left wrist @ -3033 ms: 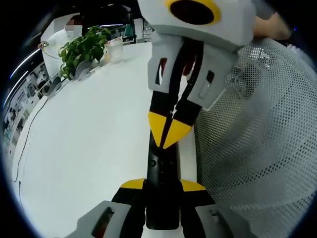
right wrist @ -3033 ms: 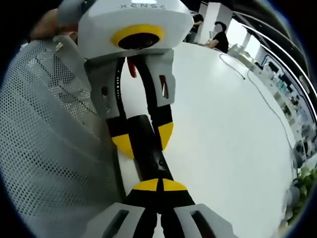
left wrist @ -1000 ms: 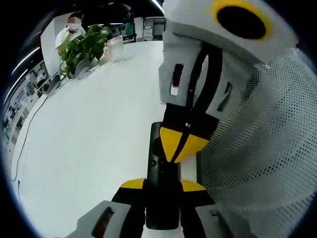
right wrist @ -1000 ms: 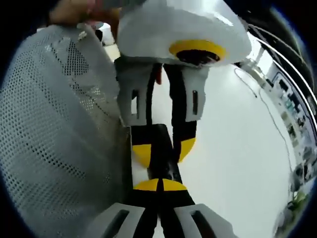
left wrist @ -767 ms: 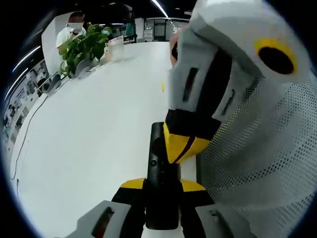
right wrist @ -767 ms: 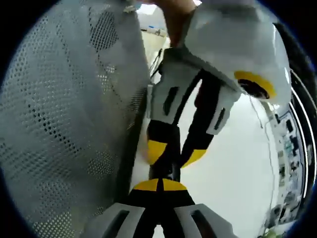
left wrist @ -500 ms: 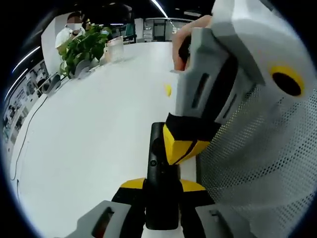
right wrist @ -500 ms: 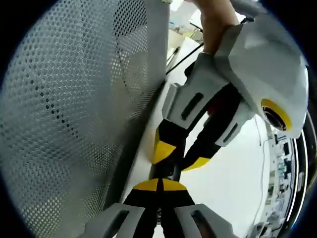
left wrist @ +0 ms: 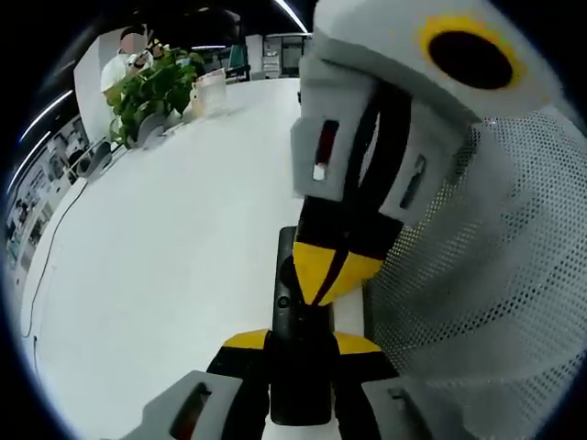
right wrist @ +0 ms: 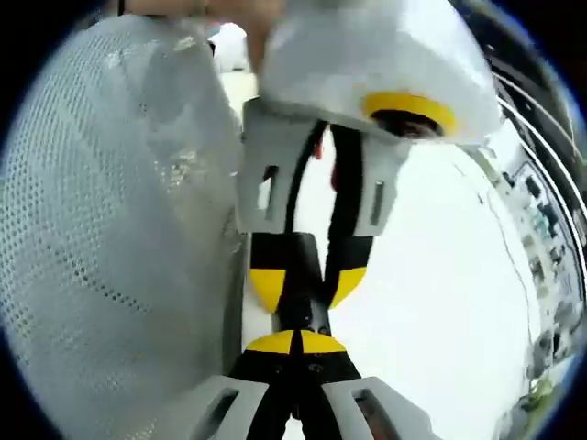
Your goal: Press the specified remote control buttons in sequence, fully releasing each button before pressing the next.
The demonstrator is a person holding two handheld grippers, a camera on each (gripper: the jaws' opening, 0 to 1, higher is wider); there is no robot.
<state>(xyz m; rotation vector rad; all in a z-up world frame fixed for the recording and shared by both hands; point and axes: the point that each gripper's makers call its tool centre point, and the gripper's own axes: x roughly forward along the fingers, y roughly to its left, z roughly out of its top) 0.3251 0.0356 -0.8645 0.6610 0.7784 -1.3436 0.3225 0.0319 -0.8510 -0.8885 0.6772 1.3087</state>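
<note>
Remote control (left wrist: 298, 321), black & slim: one is seen, laid flat on the white tabletop (left wrist: 165, 275), clamped at its near end between the yellow tips of the left gripper (left wrist: 300, 344), whose jaws are parted only by the remote's width. In the right gripper view the same remote (right wrist: 295, 266) is seen held by the left gripper (right wrist: 295, 286) coming down from the top. Two grippers are counted in all. The right gripper (right wrist: 295, 342) is closed fully, yellow tips meeting w/ no gap, nothing held; its closed tips are set on the remote's top face. In the left gripper view the right gripper (left wrist: 328, 275) is seen from the front, tips together on the remote approx. mid-length. One white perforated mesh panel (left wrist: 477, 302) is seen just beside the remote. One leafy plant (left wrist: 151, 92) & one clear container (left wrist: 209, 90) are seen at the tabletop's far edge, well apart from the remote; a person (left wrist: 124, 62) is seen behind the plant.
</note>
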